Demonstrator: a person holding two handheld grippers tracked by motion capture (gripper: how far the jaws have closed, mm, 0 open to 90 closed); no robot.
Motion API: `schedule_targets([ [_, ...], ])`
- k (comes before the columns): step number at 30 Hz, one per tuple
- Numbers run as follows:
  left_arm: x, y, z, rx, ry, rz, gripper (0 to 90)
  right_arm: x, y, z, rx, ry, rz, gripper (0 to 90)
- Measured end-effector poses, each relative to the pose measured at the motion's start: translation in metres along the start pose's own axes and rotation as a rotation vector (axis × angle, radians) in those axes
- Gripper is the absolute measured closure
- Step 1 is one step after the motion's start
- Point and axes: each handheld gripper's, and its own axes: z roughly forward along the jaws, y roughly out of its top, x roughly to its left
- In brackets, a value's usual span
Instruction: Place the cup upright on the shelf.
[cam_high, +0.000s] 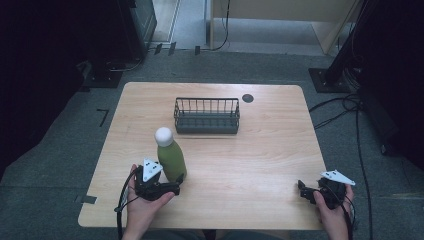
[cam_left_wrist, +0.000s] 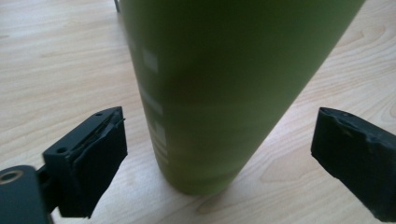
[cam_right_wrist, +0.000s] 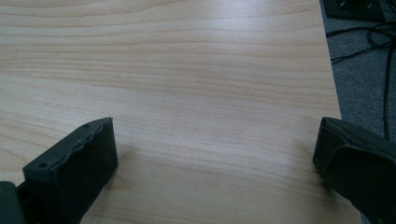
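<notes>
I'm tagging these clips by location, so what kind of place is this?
Probably a lab or recording room, not a home. A bare wooden table stands on grey carpet, with cables trailing across the floor beside dark stands. On the table sit just a green bottle and a wire basket.

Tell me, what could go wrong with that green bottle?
The bottle is tall and stands upright, so a bump from the left gripper might tip it over. The jaws are open on either side of it without touching yet; if they close unevenly, it could slip or twist. It might also roll toward the basket if it falls.
</notes>
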Motion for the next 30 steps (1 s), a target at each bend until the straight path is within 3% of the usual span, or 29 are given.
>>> schedule_targets([
  [7,-0.001,0.008,0.003,-0.041,0.017,0.004,14.1,0.0,0.0,0.0,0.0,0.0,0.001,0.0],
  [20,-0.001,0.021,0.001,-0.1,0.012,-0.019,16.6,0.0,0.0,0.0,0.0,0.0,0.0,0.0],
  [30,-0.003,0.031,0.002,-0.121,0.021,-0.005,19.6,0.0,0.0,0.0,0.0,0.0,0.001,0.0],
])
